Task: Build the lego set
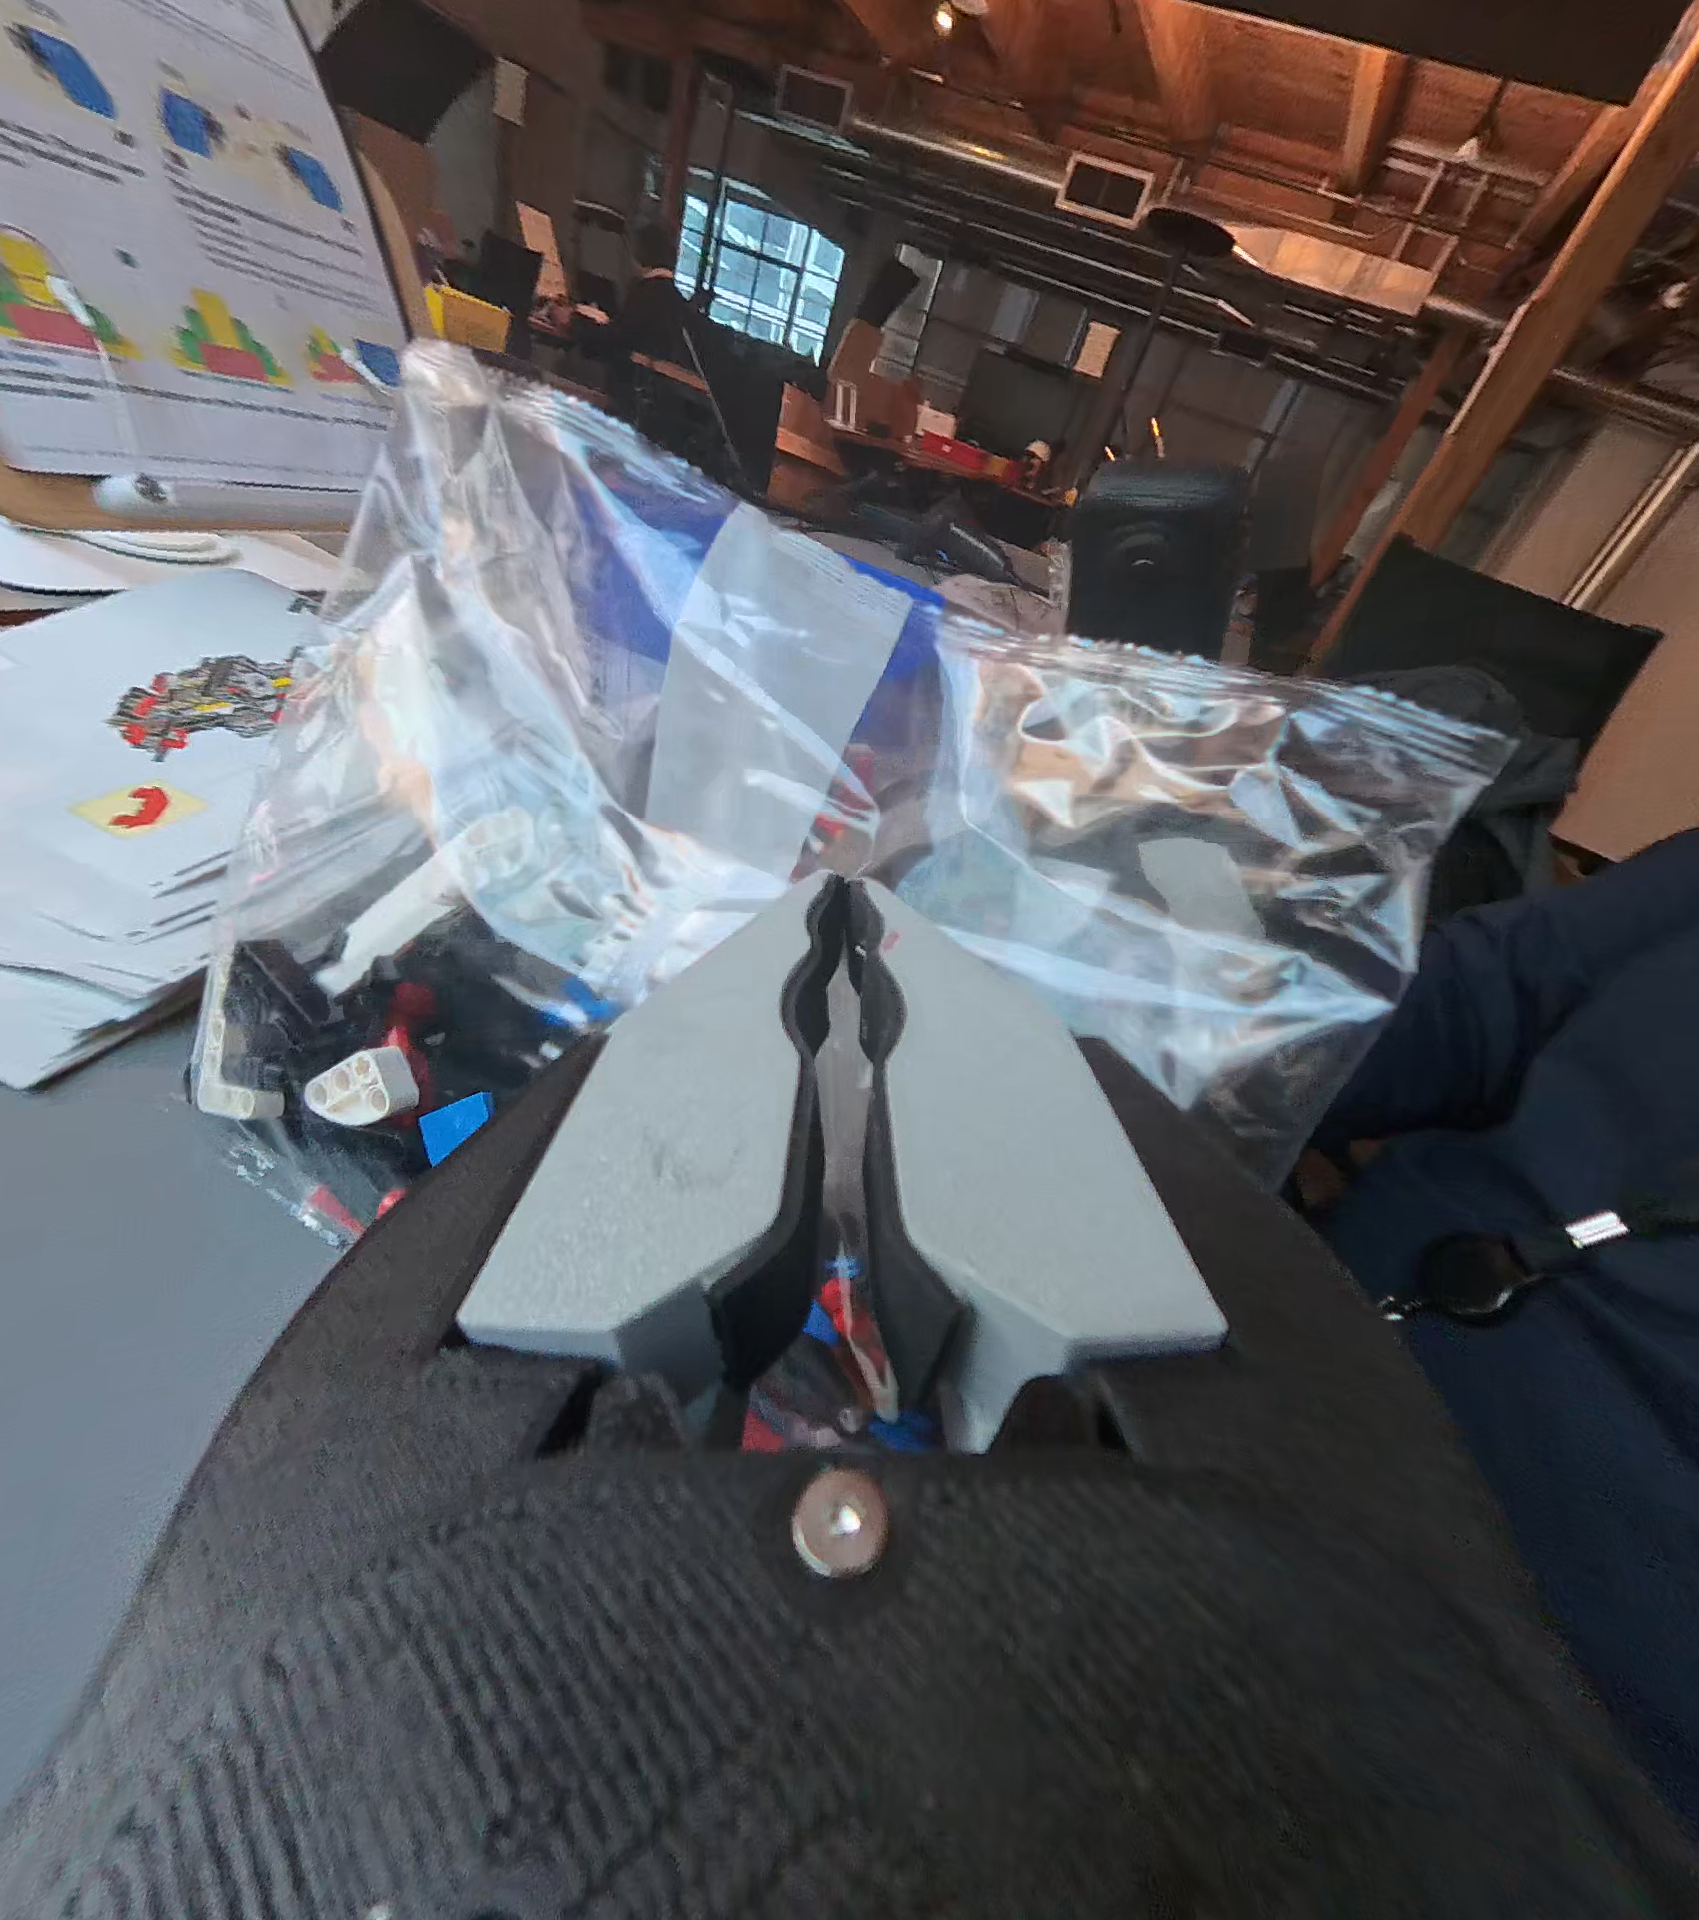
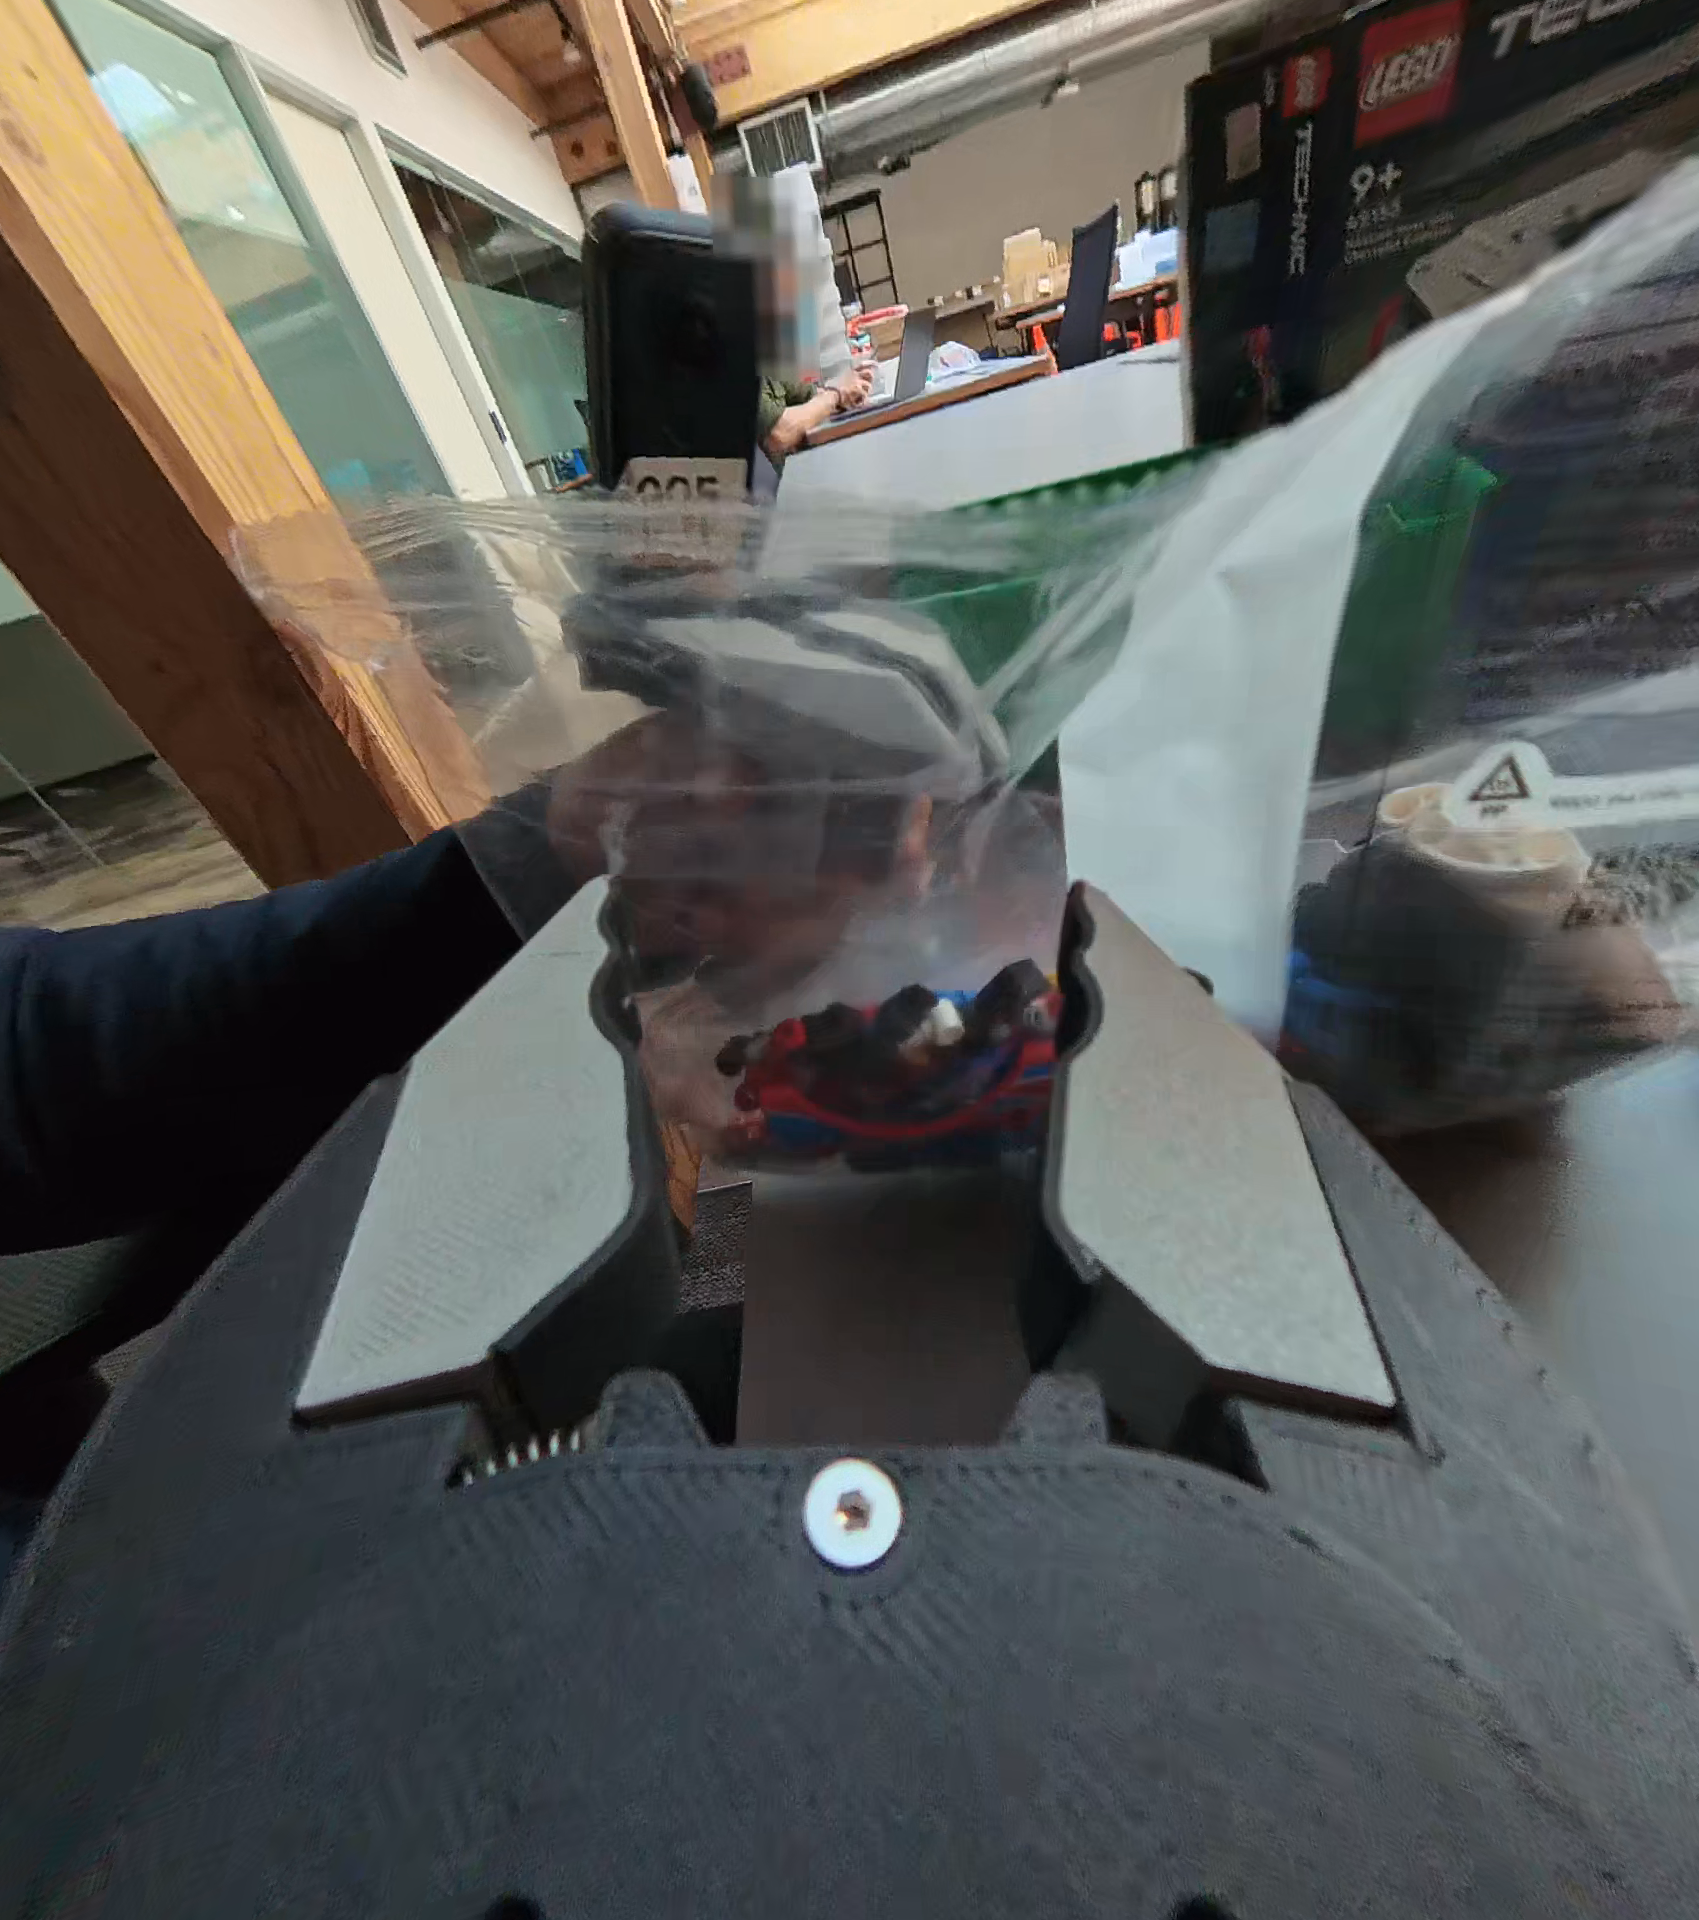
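Left wrist view shows what the other cannot: the left gripper (image 1: pixel 846 883) with its grey fingers (image 1: pixel 699 1091) pressed together on a fold of the clear plastic bag (image 1: pixel 1136 790), pinching the film at the tips. From there the bag fans out to both sides, and its heavy end, full of small red, blue, black and white building pieces (image 1: pixel 357 1070), sags onto the grey counter (image 1: pixel 45 1299) to the left, beside a stack of instruction booklets (image 1: pixel 45 810). A dark blue sleeve (image 1: pixel 1603 1039) fills the right edge.

Right wrist view shows the right gripper (image 2: pixel 850 966) with its fingers (image 2: pixel 1188 1143) spread wide, holding nothing. The bag hangs just ahead of the tips, and a clump of pieces inside it shows between them, but whether either pad touches the film cannot be told. Through the film the left gripper appears blurred, and a green bin (image 2: pixel 1032 582) and a dark toy box (image 2: pixel 1344 208) stand behind
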`<state>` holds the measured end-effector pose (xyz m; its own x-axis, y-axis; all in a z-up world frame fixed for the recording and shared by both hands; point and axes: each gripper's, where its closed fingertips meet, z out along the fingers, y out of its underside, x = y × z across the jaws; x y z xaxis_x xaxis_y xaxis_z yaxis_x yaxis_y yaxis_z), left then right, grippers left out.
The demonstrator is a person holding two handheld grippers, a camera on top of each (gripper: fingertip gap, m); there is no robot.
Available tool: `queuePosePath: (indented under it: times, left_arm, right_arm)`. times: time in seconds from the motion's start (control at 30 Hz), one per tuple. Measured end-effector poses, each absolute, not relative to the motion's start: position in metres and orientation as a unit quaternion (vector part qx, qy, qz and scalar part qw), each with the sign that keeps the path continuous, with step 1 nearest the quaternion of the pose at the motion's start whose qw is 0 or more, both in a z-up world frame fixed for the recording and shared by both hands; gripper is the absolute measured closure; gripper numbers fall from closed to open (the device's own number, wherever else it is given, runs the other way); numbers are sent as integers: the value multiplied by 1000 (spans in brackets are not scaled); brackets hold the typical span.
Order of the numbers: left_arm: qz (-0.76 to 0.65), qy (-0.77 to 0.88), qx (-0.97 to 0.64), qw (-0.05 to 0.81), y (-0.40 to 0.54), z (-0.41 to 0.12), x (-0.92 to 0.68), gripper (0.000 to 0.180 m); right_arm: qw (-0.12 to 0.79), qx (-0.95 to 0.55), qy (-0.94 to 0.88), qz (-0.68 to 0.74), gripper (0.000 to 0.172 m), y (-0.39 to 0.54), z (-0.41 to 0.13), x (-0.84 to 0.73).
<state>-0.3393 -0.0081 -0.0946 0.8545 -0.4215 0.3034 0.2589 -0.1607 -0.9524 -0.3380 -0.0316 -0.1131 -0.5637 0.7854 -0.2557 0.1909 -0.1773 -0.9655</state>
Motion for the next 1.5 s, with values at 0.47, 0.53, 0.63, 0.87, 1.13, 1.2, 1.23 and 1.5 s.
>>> queuePosePath:
  times: [0.47,0.53,0.63,0.87,1.13,1.2,1.23,1.5]
  left_arm:
    - [-332,87,-708,617,-1,-106,-282,180]
    - [-316,93,-716,616,-2,-107,-283,180]
    - [-280,96,-727,619,-4,-105,-289,180]
    - [-174,102,-759,619,-14,-102,-306,180]
    - [-104,82,-780,611,-38,-99,-335,180]
    - [-62,72,-794,601,-42,-105,-349,180]
    - [-62,65,-795,600,-43,-105,-352,180]
    - [-176,76,-765,614,-33,-92,-343,132]
  right_arm:
    - [250,-364,-660,608,130,-31,-128,-306]
    - [247,-367,-671,596,139,-27,-130,-305]
    - [241,-368,-685,581,155,-22,-129,-304]
    - [260,-370,-693,562,164,-8,-123,-303]
    - [264,-383,-681,565,172,6,-120,-298]
    - [266,-383,-687,557,172,5,-122,-300]
    - [273,-383,-691,550,172,5,-122,-300]
    - [230,-338,-708,576,172,-23,-111,-295]
